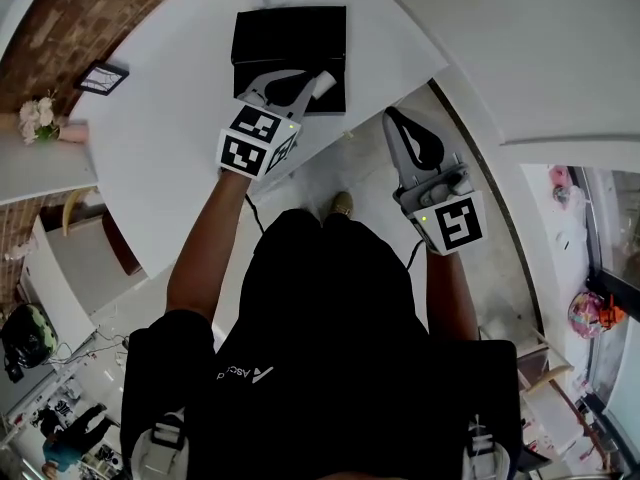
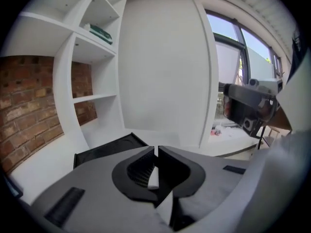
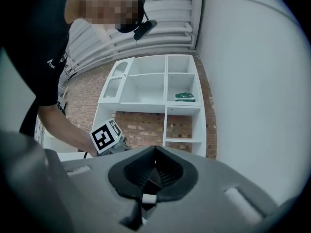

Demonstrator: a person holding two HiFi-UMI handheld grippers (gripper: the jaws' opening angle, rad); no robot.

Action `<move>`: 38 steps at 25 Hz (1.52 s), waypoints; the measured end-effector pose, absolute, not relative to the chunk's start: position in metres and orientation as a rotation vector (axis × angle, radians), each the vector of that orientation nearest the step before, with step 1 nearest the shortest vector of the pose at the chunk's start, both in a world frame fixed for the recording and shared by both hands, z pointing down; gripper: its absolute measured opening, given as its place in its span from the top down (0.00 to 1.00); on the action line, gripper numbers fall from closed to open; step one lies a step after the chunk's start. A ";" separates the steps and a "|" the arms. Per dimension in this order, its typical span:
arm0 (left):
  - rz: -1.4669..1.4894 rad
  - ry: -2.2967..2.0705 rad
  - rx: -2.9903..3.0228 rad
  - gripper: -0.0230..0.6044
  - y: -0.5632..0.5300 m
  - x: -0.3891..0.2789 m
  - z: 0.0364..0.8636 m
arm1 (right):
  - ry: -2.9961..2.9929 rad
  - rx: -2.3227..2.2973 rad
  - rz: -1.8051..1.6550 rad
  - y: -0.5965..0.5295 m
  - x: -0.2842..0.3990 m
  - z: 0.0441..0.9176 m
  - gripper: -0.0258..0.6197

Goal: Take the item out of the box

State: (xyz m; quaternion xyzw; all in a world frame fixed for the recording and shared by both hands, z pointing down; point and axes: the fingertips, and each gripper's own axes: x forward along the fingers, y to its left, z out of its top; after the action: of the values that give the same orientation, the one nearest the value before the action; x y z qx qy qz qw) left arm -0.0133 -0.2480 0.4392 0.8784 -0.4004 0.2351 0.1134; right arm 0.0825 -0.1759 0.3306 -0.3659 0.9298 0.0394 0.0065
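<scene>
A black box point(image 1: 290, 38) lies on the white table point(image 1: 170, 148), near its far edge. My left gripper point(image 1: 322, 80) hovers over the box's right front part, pointing away from me. In the left gripper view its jaws point(image 2: 156, 149) stand together with only a hairline slit and nothing between them, and the box's point(image 2: 104, 149) rim shows just behind them. What lies in the box is hidden. My right gripper point(image 1: 392, 115) hangs off the table's right edge above the floor. Its jaws point(image 3: 155, 148) are shut and empty, and its view catches the left gripper's marker cube point(image 3: 104, 136).
A white shelf unit point(image 2: 92, 57) with a green book point(image 2: 99, 33) stands against a brick wall. A black camera on a stand point(image 2: 250, 108) is at the right by the window. A small picture frame point(image 1: 102, 76) and flowers point(image 1: 38, 116) sit at the far left.
</scene>
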 end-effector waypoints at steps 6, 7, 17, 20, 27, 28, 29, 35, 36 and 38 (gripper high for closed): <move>0.978 -0.984 2.452 0.74 -0.259 0.000 0.493 | 2.898 -1.173 0.073 -0.186 0.089 0.338 0.96; 1.015 -0.957 2.436 0.71 -0.261 0.002 0.500 | 2.894 -1.181 0.069 -0.187 0.090 0.339 0.96; 1.210 -0.804 2.229 0.53 -0.276 0.007 0.564 | 2.862 -1.231 0.025 -0.201 0.096 0.351 0.96; 1.257 -0.791 2.190 0.53 -0.279 0.005 0.578 | 2.851 -1.244 0.017 -0.204 0.099 0.353 0.96; 1.315 -0.743 2.138 0.53 -0.283 0.006 0.601 | 2.834 -1.286 -0.010 -0.209 0.110 0.362 0.96; 1.311 -0.736 2.132 0.53 -0.283 0.007 0.603 | 2.833 -1.290 -0.014 -0.210 0.111 0.363 0.96; 1.307 -0.731 2.127 0.53 -0.283 0.007 0.605 | 2.831 -1.293 -0.017 -0.210 0.112 0.364 0.96; 1.306 -0.752 2.121 0.67 -0.286 0.010 0.606 | 2.830 -1.306 -0.036 -0.214 0.117 0.369 0.96; 1.306 -0.752 2.123 0.67 -0.286 0.011 0.606 | 2.831 -1.307 -0.039 -0.215 0.117 0.370 0.96; 1.303 -0.752 2.122 0.68 -0.286 0.011 0.606 | 2.833 -1.306 -0.044 -0.216 0.117 0.372 0.96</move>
State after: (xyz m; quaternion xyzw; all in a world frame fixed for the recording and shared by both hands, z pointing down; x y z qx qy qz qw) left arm 0.0113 -0.2863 0.6058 0.7863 -0.2785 0.4826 0.2669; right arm 0.1169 -0.2162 0.3718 -0.4187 0.9080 -0.0141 0.0108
